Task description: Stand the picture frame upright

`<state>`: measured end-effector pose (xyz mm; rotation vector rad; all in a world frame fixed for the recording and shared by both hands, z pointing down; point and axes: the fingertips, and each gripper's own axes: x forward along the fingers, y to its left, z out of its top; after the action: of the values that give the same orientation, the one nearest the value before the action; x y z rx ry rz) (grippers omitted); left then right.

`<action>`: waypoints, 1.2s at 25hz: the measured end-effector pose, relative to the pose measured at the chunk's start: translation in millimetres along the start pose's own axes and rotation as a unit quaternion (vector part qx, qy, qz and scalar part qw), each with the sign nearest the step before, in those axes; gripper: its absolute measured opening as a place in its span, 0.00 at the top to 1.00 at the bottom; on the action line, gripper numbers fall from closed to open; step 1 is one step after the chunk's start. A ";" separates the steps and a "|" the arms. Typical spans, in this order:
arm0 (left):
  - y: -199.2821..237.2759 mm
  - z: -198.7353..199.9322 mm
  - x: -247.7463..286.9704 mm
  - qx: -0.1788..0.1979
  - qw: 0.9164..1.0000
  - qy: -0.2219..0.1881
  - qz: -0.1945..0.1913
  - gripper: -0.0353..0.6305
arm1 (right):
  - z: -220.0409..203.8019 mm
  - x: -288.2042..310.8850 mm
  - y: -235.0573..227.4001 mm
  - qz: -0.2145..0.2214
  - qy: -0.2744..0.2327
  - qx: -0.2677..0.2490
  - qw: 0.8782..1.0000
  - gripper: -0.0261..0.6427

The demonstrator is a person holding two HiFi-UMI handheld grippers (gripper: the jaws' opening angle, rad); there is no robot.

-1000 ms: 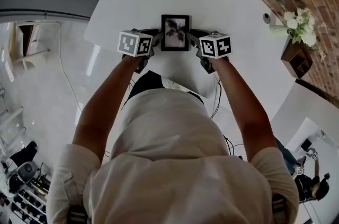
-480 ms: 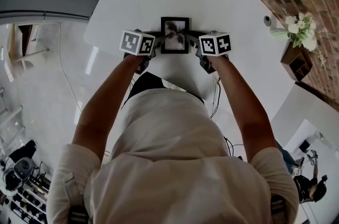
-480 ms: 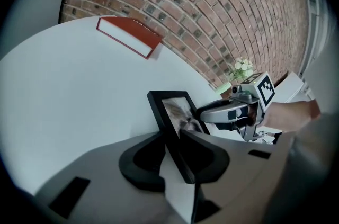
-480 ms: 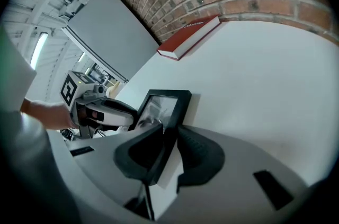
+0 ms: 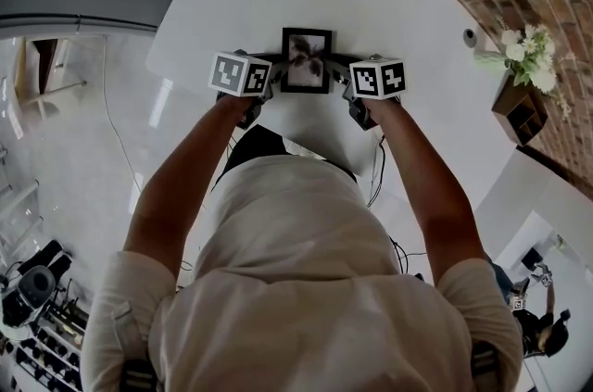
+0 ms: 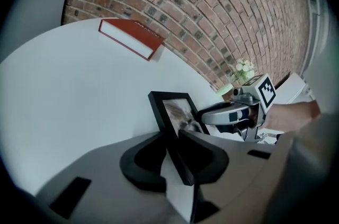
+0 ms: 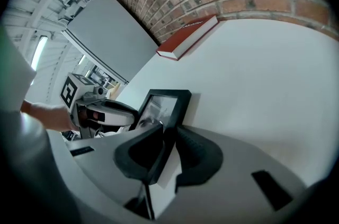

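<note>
From the head view the picture frame is merely seen flanked; its edges are shown clamped only in the gripper views, by the left gripper, its jaws just closed in, and the right gripper.

The change is small and it is on the left side. The left tool has come a little closer to the picture frame. In the head view its marker cube now stands nearer to the frame's left edge than one second ago, and less of the dark tool body shows between them. Its jaws have just been closing, with the left edge of the frame between them, and the pads now seem to lie against that edge. Away from the surface, the dark equipment on the floor at the lower left shows at a slightly different place in the picture.
</note>
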<state>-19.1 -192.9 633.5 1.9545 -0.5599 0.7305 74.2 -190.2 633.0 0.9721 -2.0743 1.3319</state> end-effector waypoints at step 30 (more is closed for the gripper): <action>-14.9 58.4 -43.0 0.115 0.990 -0.065 0.045 0.88 | 60.9 -27.8 20.6 -0.007 -0.077 -0.095 0.993 0.87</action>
<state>-25.1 -234.5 572.5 2.2155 -0.6721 0.7553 74.3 -231.7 576.7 1.0315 -2.2554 1.0581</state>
